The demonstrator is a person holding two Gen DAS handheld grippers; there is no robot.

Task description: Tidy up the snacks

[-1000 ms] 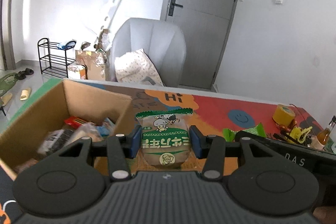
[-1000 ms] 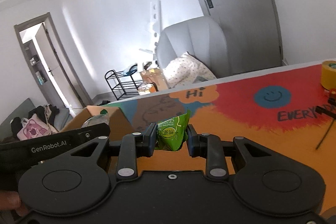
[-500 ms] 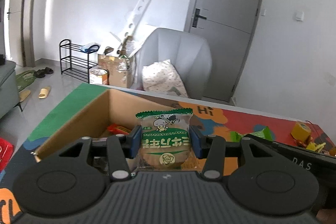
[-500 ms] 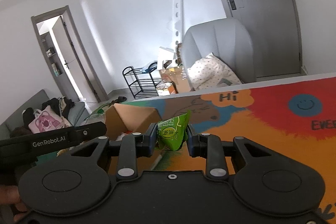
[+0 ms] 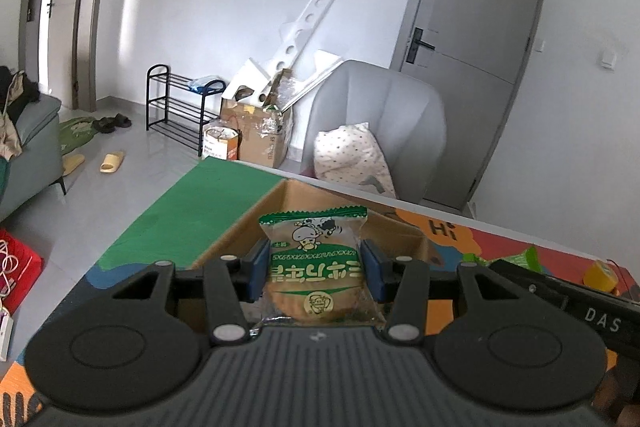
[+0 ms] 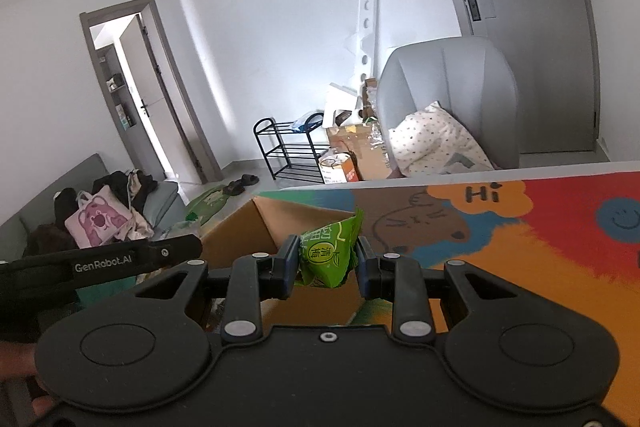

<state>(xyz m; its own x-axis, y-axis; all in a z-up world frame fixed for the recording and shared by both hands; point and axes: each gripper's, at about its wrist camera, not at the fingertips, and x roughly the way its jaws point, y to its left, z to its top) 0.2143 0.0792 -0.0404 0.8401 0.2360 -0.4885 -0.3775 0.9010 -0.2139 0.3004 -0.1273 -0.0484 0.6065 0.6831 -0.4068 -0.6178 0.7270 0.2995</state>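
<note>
We hold a clear-fronted, green-topped biscuit packet (image 5: 315,267) in our left gripper (image 5: 315,269), its blue pads (image 5: 258,267) pressed against both side edges so the packet stands upright between them (its printed green band reads upside down to us). Just beyond it lies the open brown cardboard box (image 5: 256,223), sitting at the left end of the colourful printed table mat (image 5: 208,203), and the packet hangs above the box's near part.

Our right gripper (image 6: 327,261) is clamped on a crumpled bright green snack bag (image 6: 330,255), the pads squeezing it at its sides. From this view the same cardboard box (image 6: 240,235) is just ahead and to the left, with the bag over its right-hand corner; the left gripper's black body (image 6: 100,263) shows at the left.

Farther off, beyond the table's far edge, stand a grey padded armchair (image 5: 384,115) with a spotted white cushion (image 5: 352,159) and a black wire shoe rack (image 5: 176,107).
</note>
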